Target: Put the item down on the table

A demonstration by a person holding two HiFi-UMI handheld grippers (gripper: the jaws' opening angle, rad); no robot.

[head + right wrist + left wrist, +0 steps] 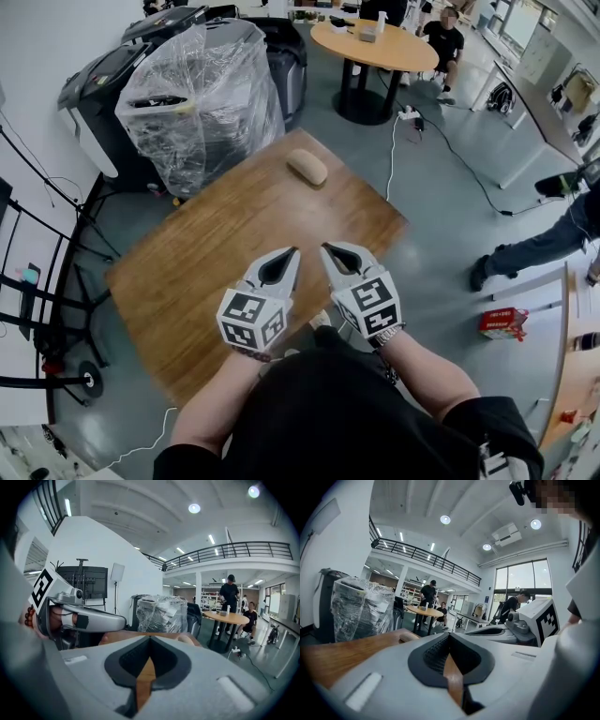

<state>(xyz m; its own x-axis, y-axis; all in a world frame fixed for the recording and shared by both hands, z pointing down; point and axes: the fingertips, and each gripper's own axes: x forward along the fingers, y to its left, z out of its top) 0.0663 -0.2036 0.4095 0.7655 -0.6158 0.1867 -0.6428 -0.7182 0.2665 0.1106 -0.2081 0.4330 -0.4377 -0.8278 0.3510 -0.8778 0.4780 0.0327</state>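
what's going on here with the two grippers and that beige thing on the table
A person holds the left gripper and the right gripper side by side over the near part of the wooden table. Both are shut, with nothing between their jaws. The beige oval item lies alone near the table's far edge, apart from both grippers, so it seems to be put down already.

Grey floor [441, 258], round table [398, 52], mezzanine railing [426, 557] overhead

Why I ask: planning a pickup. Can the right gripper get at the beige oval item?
Probably yes: bare table lies between the right gripper and the beige oval item, though its jaws are shut.
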